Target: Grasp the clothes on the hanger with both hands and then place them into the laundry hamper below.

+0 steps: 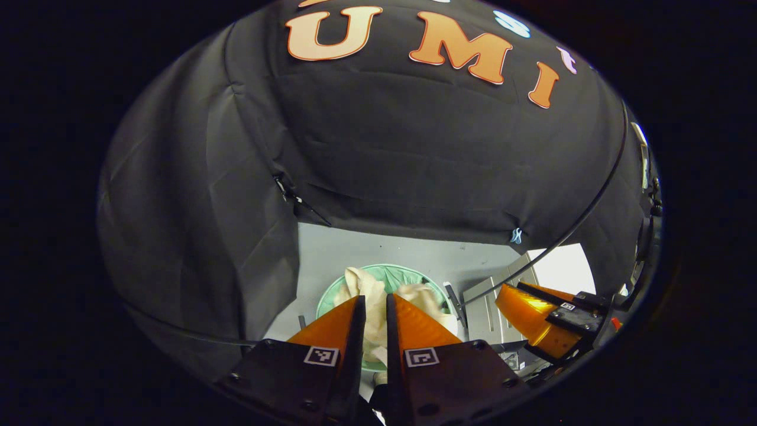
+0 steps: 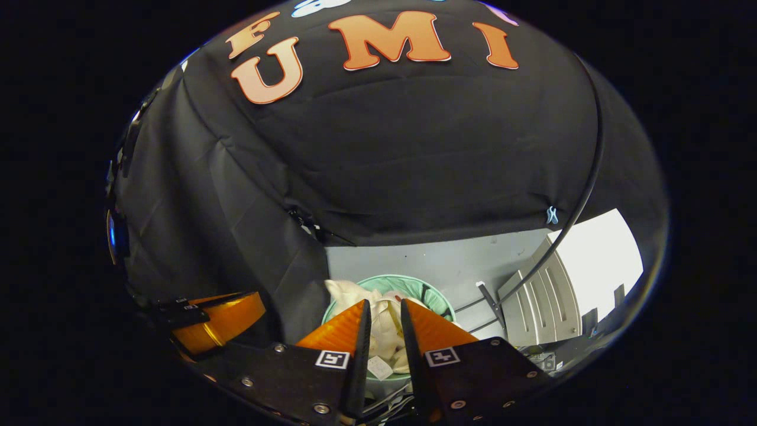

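Cream clothes [image 1: 371,290] lie bunched in the round pale green laundry hamper [image 1: 331,296] on the floor below, one fold draped over its far left rim. My left gripper [image 1: 374,305] hangs high above the hamper, jaws a narrow gap apart with nothing between them; the cloth shows through the gap. To its right is the right gripper [image 1: 535,319], seen side on. In the right gripper view the clothes [image 2: 384,322] fill the hamper [image 2: 440,302], a small tag on them. My right gripper [image 2: 384,310] also hovers above, narrowly open and empty. The left gripper [image 2: 222,322] is at the lower left.
Black cloth booth walls rise behind and to the left of the hamper. A black cable [image 1: 568,234] curves down on the right to a grey ribbed panel [image 2: 547,302] on the grey floor [image 1: 402,251]. A bright opening [image 2: 597,260] lies at the right.
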